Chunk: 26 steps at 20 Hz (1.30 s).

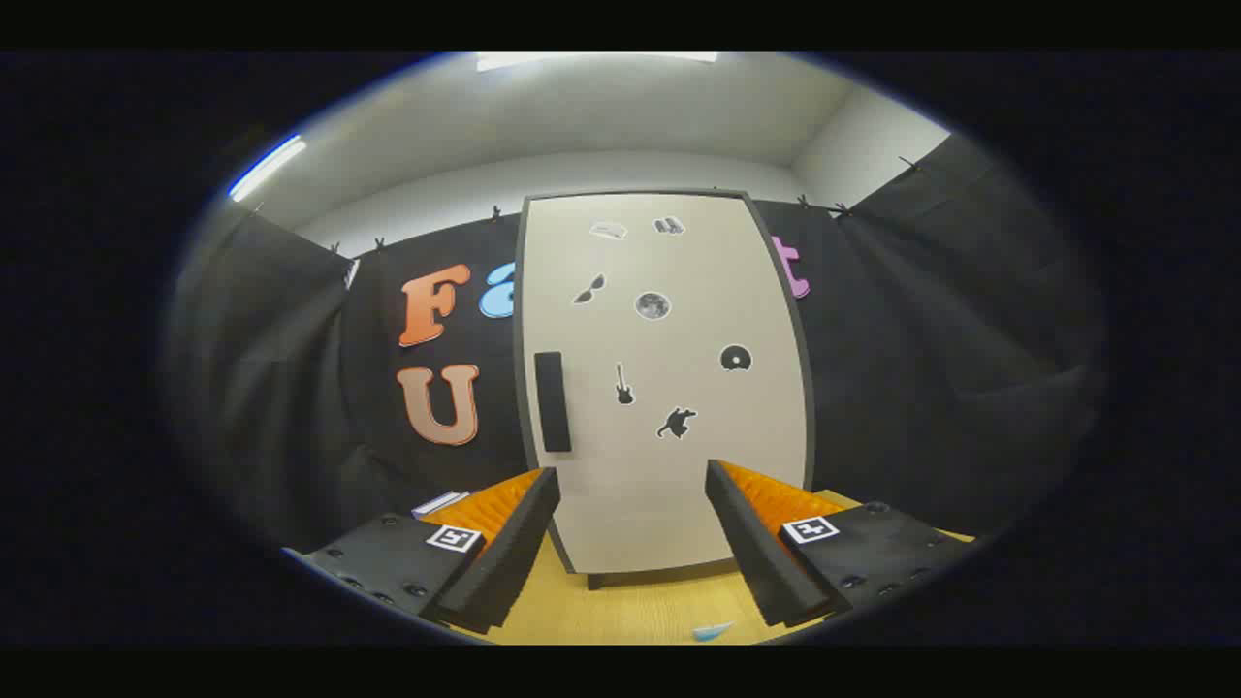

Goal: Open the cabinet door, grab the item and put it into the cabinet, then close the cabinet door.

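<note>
- Jaws of gripper (632,475) spread wide, holding nothing, facing the cabinet door (664,388).
- Door is closed; step looks like approach.
- Next: reach dark handle (553,401) at door's left edge, pull.
- Item: maybe the small blue thing (713,631) on table (630,611), cannot tell.

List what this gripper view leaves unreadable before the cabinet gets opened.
- Cabinet interior: hidden behind its closed door.
- Pale blue scrap on the table: cut off at the view's bottom edge, unidentifiable.
- Flat whitish item: mostly behind the left finger of the open gripper.
- Door stickers: some too small to identify.
</note>
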Tool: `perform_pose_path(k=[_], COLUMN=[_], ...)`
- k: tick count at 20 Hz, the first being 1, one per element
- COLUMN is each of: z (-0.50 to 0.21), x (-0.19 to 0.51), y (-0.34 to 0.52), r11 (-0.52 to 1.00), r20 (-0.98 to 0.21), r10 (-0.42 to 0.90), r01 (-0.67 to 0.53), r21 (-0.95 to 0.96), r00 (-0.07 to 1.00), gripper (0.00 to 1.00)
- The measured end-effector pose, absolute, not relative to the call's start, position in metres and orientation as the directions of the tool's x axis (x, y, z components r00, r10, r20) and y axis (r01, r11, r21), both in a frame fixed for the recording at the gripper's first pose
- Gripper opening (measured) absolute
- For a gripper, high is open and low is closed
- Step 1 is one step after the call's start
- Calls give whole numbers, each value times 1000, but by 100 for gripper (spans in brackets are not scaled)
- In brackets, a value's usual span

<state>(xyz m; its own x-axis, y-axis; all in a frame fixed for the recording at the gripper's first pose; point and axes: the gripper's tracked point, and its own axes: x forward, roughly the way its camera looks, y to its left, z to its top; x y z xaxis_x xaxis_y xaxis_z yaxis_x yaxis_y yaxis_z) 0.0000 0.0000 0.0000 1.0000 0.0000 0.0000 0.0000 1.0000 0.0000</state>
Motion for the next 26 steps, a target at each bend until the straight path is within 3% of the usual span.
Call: perform_pose_path(k=[15,26], z=[7,24], x=[14,138], y=[12,62], r11=[1000,988], r20=[-6,-50], r10=[14,146], r01=[-14,-149], r21=[-18,-52], r00=[1000,988], gripper=[97,97])
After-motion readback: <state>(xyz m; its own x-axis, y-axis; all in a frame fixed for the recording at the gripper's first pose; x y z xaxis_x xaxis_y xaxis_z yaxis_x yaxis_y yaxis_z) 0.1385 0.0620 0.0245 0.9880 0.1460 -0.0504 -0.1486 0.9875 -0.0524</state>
